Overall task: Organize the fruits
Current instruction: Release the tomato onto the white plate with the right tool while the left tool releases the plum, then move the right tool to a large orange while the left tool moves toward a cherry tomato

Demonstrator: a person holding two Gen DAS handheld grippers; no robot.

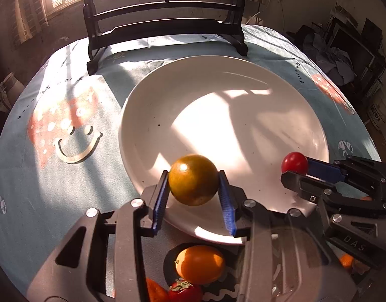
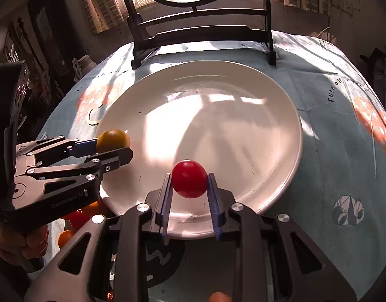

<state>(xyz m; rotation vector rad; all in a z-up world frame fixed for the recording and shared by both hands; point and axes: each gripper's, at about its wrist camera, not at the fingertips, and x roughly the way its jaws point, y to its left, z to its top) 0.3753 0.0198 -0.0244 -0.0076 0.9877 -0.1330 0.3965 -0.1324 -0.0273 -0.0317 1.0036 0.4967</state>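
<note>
My left gripper (image 1: 194, 178) is shut on a yellow-green round fruit (image 1: 193, 179) and holds it over the near edge of a large white plate (image 1: 243, 80). My right gripper (image 2: 189, 183) is shut on a red cherry tomato (image 2: 189, 182) over the plate's (image 2: 268, 100) near rim. The right gripper (image 1: 294, 170) with the red tomato (image 1: 294, 162) shows at the right of the left wrist view. The left gripper (image 2: 116, 148) with the yellow-green fruit (image 2: 113, 138) shows at the left of the right wrist view.
An orange fruit (image 1: 200, 264) and a red fruit with a green calyx (image 1: 184, 291) lie below the left gripper, near the plate's front. More orange and red fruits (image 2: 77, 217) lie at the plate's front left. A black wooden stand (image 1: 165, 25) stands behind the plate on the blue patterned tablecloth (image 1: 67, 125).
</note>
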